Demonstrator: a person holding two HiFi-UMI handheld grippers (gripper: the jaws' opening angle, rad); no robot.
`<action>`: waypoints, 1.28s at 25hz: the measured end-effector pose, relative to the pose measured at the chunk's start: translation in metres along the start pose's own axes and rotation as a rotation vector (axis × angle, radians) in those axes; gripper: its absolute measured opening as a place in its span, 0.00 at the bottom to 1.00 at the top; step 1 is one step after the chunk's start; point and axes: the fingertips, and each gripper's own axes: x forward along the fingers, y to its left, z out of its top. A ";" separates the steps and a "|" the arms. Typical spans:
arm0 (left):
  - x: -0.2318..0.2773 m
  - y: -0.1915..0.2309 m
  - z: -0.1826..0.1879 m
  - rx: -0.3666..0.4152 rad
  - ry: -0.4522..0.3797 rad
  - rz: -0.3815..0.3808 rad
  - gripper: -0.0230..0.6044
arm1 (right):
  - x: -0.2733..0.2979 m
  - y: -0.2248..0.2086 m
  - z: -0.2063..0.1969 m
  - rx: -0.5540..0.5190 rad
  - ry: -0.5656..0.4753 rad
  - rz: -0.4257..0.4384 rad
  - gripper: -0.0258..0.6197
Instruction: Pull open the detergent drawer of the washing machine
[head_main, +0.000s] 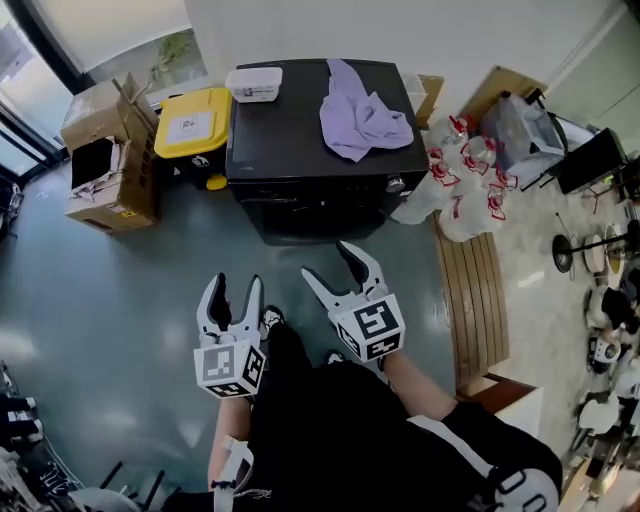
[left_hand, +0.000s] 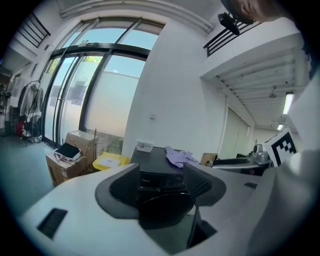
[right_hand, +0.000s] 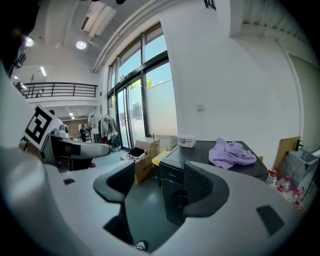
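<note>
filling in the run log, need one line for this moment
phase: before contact | left hand-held gripper: open, empty | right hand-held gripper: open, empty | washing machine: ahead, untouched

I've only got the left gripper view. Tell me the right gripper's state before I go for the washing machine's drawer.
Observer: The right gripper is open, with nothing between its jaws.
Operator: Now say what's on the floor to the right of the washing machine.
Observer: A cluster of clear bottles with red labels stands beside its right side, as the head view shows it.
</note>
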 end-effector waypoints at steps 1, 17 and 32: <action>0.009 0.006 0.002 0.001 0.009 -0.020 0.45 | 0.010 -0.002 0.001 0.010 0.008 -0.014 0.52; 0.130 0.080 -0.025 0.046 0.205 -0.264 0.45 | 0.125 -0.023 -0.028 0.110 0.148 -0.216 0.53; 0.217 0.116 -0.100 0.015 0.406 -0.206 0.45 | 0.187 -0.077 -0.100 0.185 0.310 -0.174 0.53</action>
